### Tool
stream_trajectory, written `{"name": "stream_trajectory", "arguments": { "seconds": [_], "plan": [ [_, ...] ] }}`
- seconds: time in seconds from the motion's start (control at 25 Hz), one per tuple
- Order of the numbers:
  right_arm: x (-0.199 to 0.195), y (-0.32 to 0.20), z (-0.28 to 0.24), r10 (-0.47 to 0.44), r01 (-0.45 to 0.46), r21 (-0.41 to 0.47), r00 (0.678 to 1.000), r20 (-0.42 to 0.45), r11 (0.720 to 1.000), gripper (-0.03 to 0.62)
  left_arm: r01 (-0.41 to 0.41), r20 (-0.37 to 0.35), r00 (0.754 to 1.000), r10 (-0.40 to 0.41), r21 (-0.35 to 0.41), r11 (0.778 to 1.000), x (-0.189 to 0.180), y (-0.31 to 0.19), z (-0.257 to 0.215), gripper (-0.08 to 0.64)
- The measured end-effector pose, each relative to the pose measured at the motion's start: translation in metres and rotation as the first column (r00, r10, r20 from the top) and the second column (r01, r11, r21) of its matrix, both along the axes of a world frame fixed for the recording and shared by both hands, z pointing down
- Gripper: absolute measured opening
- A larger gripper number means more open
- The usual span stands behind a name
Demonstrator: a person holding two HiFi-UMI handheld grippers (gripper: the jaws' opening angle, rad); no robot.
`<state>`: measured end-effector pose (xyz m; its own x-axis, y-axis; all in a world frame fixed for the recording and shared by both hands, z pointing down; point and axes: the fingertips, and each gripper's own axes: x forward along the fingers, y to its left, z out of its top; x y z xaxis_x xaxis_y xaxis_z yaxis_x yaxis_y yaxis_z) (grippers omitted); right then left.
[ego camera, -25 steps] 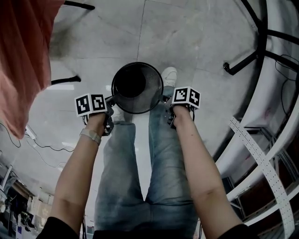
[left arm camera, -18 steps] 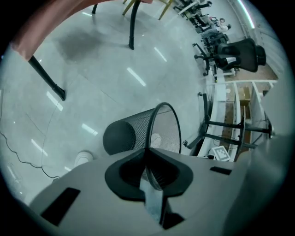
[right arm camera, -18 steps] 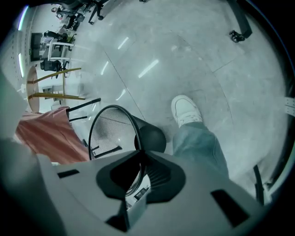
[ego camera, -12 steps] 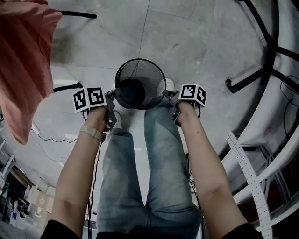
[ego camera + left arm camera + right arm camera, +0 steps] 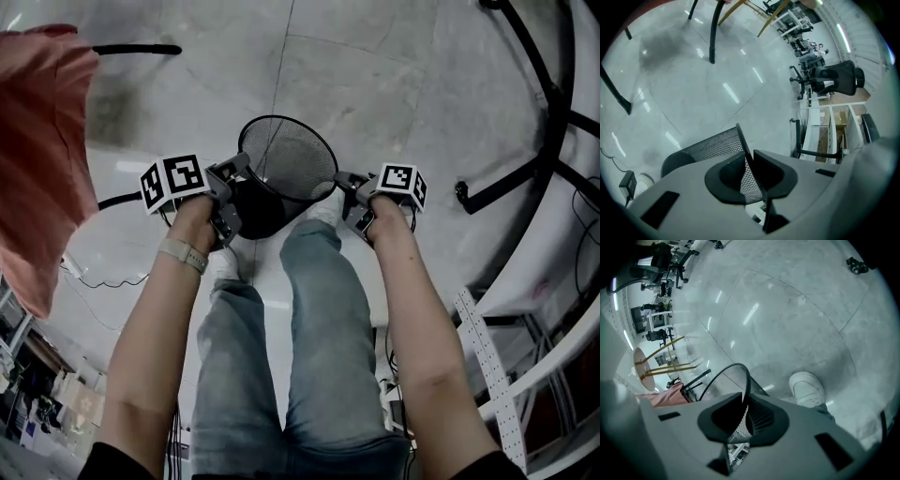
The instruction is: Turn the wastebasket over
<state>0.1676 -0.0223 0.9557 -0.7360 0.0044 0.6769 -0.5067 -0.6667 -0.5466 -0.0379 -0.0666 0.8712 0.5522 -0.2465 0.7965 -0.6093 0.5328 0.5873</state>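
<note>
Left gripper [image 5: 233, 176], jaws just loosening, and right gripper [image 5: 350, 185] pinch the basket [image 5: 296, 157] rim between their jaws; we must grip firmer while tipping.

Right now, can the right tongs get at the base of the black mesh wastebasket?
Probably not without letting go: the right tongs are clamped on the rim of the black mesh wastebasket, whose base end lies by the person's legs.
</note>
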Motion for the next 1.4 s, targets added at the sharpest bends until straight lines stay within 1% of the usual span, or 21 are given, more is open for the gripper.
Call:
{"name": "stream_trajectory", "arguments": {
  "seconds": [0.08, 0.24, 0.32, 0.44, 0.64, 0.72, 0.84, 0.96, 1.0, 1.04, 1.08, 1.12, 1.16, 1.2, 1.24, 1.28, 1.32, 1.36, 1.4],
  "plan": [
    [0.005, -0.009, 0.014, -0.009, 0.009, -0.023, 1.000, 0.016, 1.000, 0.048, 0.015, 0.004, 1.000, -0.015, -0.028, 0.999, 0.007, -0.016, 0.011, 0.063],
    [0.015, -0.027, 0.043, -0.082, 0.084, -0.057, 0.996, 0.032, 0.995, 0.051, 0.027, 0.023, 0.999, -0.026, -0.074, 0.997, 0.023, -0.048, 0.034, 0.064],
    [0.021, -0.036, 0.054, -0.107, 0.109, -0.064, 0.994, 0.030, 0.992, 0.051, 0.026, 0.033, 0.999, -0.023, -0.085, 0.996, 0.032, -0.062, 0.044, 0.066],
    [0.027, -0.046, 0.067, -0.147, 0.147, -0.059, 0.989, 0.008, 0.987, 0.051, 0.034, 0.039, 0.999, -0.031, -0.081, 0.996, 0.042, -0.078, 0.055, 0.069],
    [0.031, -0.059, 0.082, -0.203, 0.202, -0.019, 0.978, -0.044, 0.979, 0.051, 0.066, 0.059, 0.996, -0.064, -0.035, 0.997, 0.046, -0.092, 0.067, 0.077],
    [0.033, -0.061, 0.084, -0.231, 0.231, -0.003, 0.971, -0.059, 0.973, 0.051, 0.066, 0.048, 0.997, -0.065, -0.020, 0.998, 0.048, -0.093, 0.067, 0.078],
    [0.036, -0.065, 0.083, -0.231, 0.233, 0.017, 0.970, -0.069, 0.972, 0.051, 0.079, 0.017, 0.997, -0.080, 0.019, 0.997, 0.050, -0.094, 0.062, 0.089],
    [0.039, -0.080, 0.071, -0.214, 0.223, 0.088, 0.972, -0.098, 0.971, 0.055, 0.096, -0.004, 0.995, -0.096, 0.071, 0.993, 0.046, -0.090, 0.044, 0.154],
    [0.039, -0.087, 0.064, -0.221, 0.234, 0.127, 0.969, -0.110, 0.964, 0.062, 0.099, 0.002, 0.995, -0.099, 0.094, 0.991, 0.041, -0.087, 0.036, 0.170],
    [0.037, -0.096, 0.055, -0.237, 0.257, 0.178, 0.963, -0.127, 0.950, 0.071, 0.107, 0.018, 0.994, -0.110, 0.123, 0.987, 0.034, -0.082, 0.027, 0.180],
    [0.034, -0.105, 0.045, -0.265, 0.296, 0.240, 0.952, -0.152, 0.925, 0.082, 0.124, 0.046, 0.990, -0.132, 0.156, 0.980, 0.024, -0.077, 0.018, 0.184],
    [0.029, -0.114, 0.032, -0.305, 0.350, 0.310, 0.934, -0.185, 0.884, 0.083, 0.145, 0.085, 0.983, -0.164, 0.194, 0.970, 0.010, -0.069, 0.009, 0.184],
    [0.022, -0.124, 0.019, -0.356, 0.417, 0.382, 0.908, -0.222, 0.824, 0.086, 0.163, 0.126, 0.972, -0.196, 0.235, 0.958, -0.004, -0.060, 0.000, 0.184],
    [0.011, -0.134, 0.004, -0.413, 0.488, 0.452, 0.873, -0.259, 0.747, 0.105, 0.171, 0.165, 0.961, -0.221, 0.270, 0.948, -0.017, -0.050, -0.006, 0.189],
    [-0.001, -0.142, -0.011, -0.471, 0.551, 0.510, 0.833, -0.291, 0.660, 0.119, 0.177, 0.197, 0.951, -0.240, 0.291, 0.940, -0.029, -0.038, -0.011, 0.200],
    [-0.014, -0.147, -0.025, -0.525, 0.601, 0.554, 0.791, -0.313, 0.576, 0.133, 0.191, 0.218, 0.940, -0.261, 0.295, 0.936, -0.038, -0.023, -0.013, 0.207],
    [-0.027, -0.149, -0.038, -0.575, 0.637, 0.586, 0.751, -0.324, 0.501, 0.145, 0.217, 0.227, 0.931, -0.287, 0.288, 0.933, -0.044, -0.005, -0.013, 0.215],
    [-0.040, -0.148, -0.050, -0.620, 0.662, 0.608, 0.712, -0.328, 0.438, 0.152, 0.249, 0.227, 0.922, -0.313, 0.274, 0.929, -0.048, 0.013, -0.013, 0.227],
    [-0.052, -0.144, -0.059, -0.661, 0.683, 0.622, 0.673, -0.331, 0.384, 0.166, 0.276, 0.220, 0.916, -0.335, 0.259, 0.925, -0.051, 0.028, -0.011, 0.238]
  ]
}}
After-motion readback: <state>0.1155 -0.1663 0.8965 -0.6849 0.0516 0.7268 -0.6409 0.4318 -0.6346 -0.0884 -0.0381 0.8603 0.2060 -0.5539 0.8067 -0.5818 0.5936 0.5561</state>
